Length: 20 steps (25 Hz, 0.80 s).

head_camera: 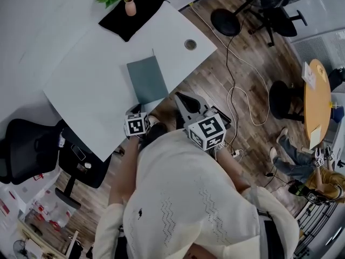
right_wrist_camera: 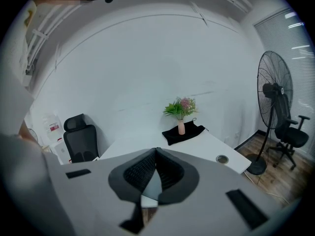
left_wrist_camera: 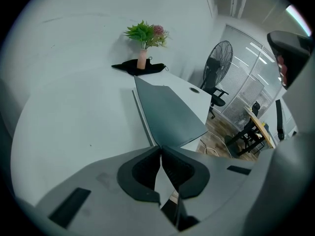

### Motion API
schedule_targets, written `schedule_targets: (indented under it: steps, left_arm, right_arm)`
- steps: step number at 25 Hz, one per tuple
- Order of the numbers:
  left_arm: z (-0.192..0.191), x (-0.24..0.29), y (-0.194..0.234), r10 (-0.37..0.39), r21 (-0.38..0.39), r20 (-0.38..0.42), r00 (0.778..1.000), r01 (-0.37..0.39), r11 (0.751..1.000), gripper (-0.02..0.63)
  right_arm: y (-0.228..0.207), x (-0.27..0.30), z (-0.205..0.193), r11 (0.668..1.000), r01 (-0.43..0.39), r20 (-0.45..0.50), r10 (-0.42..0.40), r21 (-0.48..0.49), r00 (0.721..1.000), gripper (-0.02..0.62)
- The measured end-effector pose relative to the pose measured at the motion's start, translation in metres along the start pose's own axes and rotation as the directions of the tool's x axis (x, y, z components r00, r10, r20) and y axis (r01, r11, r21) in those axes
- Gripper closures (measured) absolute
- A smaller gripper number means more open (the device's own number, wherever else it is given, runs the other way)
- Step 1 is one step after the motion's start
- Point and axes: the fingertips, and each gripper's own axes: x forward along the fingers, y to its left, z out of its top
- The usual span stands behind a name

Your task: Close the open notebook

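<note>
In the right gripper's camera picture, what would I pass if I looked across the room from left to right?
black office chair → vase of flowers → round cable hole → standing fan

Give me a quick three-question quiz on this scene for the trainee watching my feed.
1. True or false: the notebook lies flat on the white table with its cover shut.
2. What stands on the black cloth? A) a mug B) a vase with a plant C) a lamp
3. Fill in: the left gripper and the right gripper both have jaws that are ____, with nothing held.
Key: 1 true; 2 B; 3 shut.
</note>
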Motion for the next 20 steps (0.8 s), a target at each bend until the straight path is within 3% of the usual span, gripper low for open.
schedule_targets:
  steps: [20]
  left_arm:
    - [-0.0094,0.0059,0.0024,0.018,-0.052,-0.043,0.999,-0.020,0.998,0.588]
  right_arm:
    - [-0.0039,-0.0063,-0.0049,1.000,0.013,-0.009,-0.013,0.005,1.000,0.594]
